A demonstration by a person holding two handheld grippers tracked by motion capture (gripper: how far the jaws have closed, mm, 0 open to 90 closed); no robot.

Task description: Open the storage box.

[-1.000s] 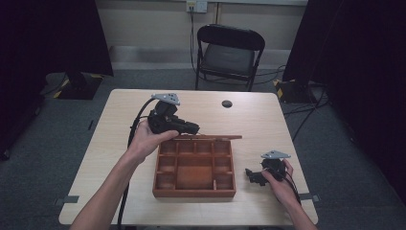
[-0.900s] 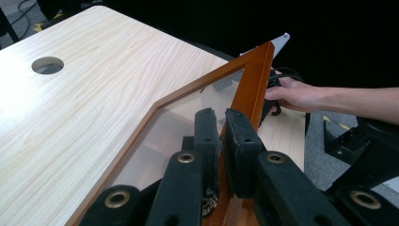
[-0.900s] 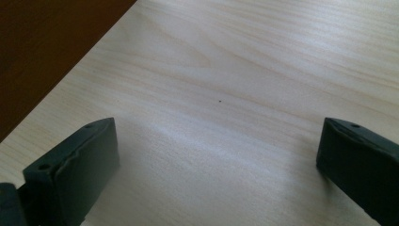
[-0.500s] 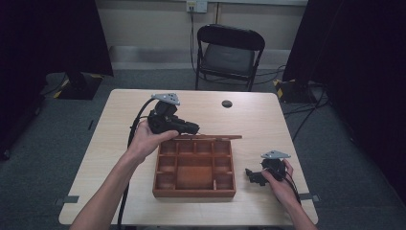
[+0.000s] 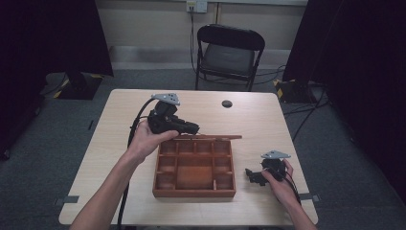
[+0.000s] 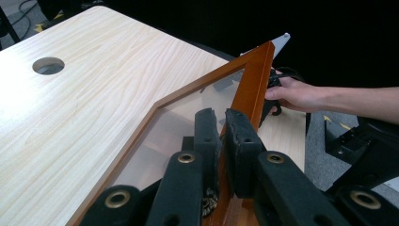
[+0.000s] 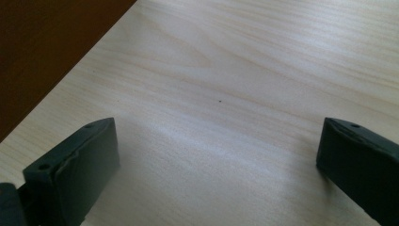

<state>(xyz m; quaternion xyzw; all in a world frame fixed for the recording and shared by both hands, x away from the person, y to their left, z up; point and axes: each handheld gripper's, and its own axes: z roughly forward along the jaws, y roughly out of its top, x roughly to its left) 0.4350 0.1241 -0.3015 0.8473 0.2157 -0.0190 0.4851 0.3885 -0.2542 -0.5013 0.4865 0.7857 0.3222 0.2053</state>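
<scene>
In the left gripper view, the lid [image 6: 207, 94] has its lower part hidden behind the fingers [image 6: 207, 136] and cut off by the bottom edge. In the right gripper view, the wooden box [image 7: 42, 52] is cut off by the picture's top and left edges. In the high view, the left gripper [image 5: 191, 129] has its fingertips too small to make out.

The counter [image 5: 110, 143] lies bare along the left of the frame and across the top, apart from a round hole [image 5: 227, 103]. The compartment box [image 5: 194, 167] and its raised lid [image 5: 210, 137] block the centre; the strip at right holds the right gripper [image 5: 250, 174].
</scene>
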